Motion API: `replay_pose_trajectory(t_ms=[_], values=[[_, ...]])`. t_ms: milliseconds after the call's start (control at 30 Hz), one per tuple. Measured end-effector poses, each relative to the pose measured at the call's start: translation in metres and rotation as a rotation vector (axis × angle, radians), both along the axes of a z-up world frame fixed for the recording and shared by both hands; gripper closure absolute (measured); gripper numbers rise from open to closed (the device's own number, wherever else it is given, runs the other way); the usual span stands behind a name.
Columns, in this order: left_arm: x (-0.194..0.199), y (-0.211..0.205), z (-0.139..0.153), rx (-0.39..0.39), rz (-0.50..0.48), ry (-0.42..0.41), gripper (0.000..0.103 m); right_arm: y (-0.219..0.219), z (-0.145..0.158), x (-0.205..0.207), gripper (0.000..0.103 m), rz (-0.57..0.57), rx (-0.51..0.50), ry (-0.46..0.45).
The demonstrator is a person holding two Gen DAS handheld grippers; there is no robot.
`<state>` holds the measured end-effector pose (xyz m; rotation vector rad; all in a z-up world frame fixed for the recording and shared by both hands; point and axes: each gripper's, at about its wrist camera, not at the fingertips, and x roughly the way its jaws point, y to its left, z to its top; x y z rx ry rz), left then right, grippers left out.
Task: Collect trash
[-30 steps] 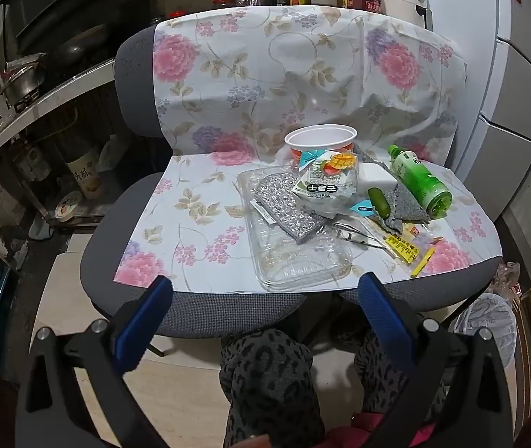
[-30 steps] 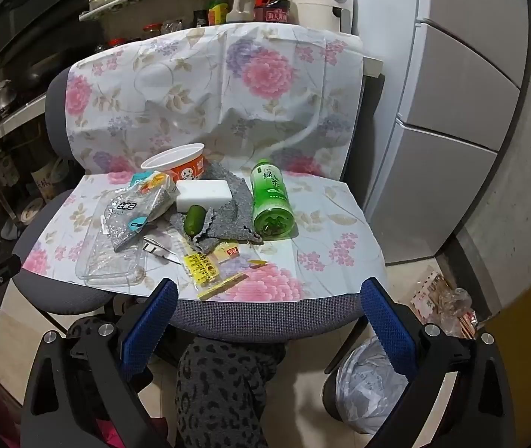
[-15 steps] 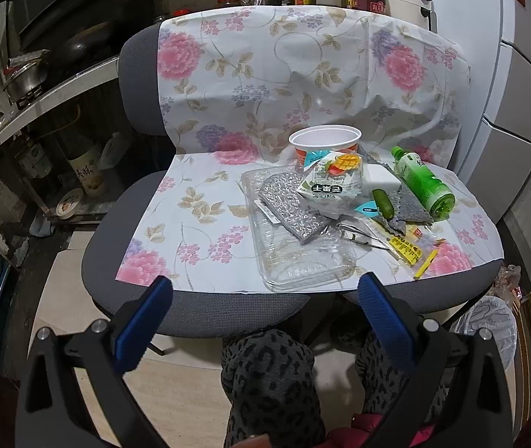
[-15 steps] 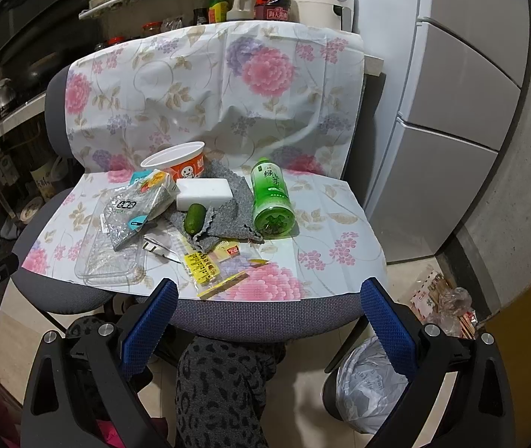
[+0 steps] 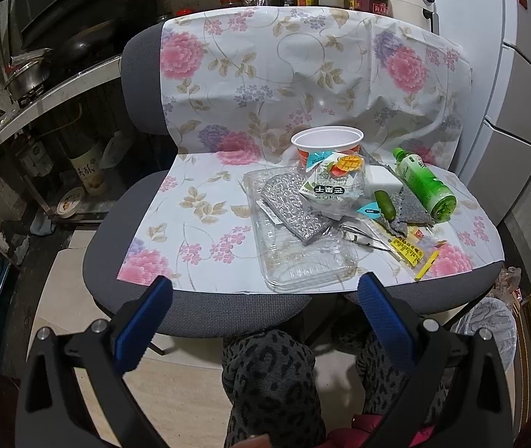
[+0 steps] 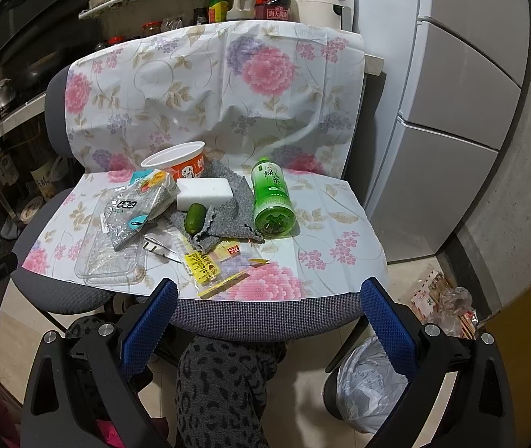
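Both claws hang spread wide with nothing between their blue pads, held short of a grey chair (image 6: 265, 317) draped in a flowered cloth (image 5: 205, 224), with a knee in spotted trousers (image 6: 224, 384) below them. Ahead of the left claw (image 5: 265, 298), just past its tips, lies a clear plastic tray (image 5: 303, 261) with a silvery foil bag (image 5: 291, 212) resting across it. Beyond that sits a snack packet (image 5: 334, 186) leaning against an empty noodle cup (image 5: 327, 142), which stands upright at the back of the seat. Further right of this claw are a white sponge block (image 6: 204, 193), a small green cucumber-like piece (image 6: 195, 217) lying on a grey rag (image 6: 228, 220), and a green tea bottle (image 6: 273, 198) on its side (its base faces the camera). Straight ahead of the right claw (image 6: 267, 300), close to its left finger, are yellow sauce sachets (image 6: 202, 265) and a yellow strip (image 6: 224, 283) at the cloth's front edge. Below and right of the right claw, on the floor, stands a bin lined with a white bag (image 6: 370, 384), with crumpled wrappers (image 6: 441, 306) on the floor beside it.
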<state>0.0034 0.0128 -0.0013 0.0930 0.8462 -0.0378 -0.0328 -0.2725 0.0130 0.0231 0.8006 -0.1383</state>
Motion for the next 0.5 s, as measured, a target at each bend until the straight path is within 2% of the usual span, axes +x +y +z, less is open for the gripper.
replay_pose_trajectory(t_ms=[500], values=[[-0.0003, -0.0003, 0.0006, -0.001, 0.0, 0.0, 0.007, -0.0018, -0.0007, 0.0016, 0.006, -0.003, -0.004, 0.006]])
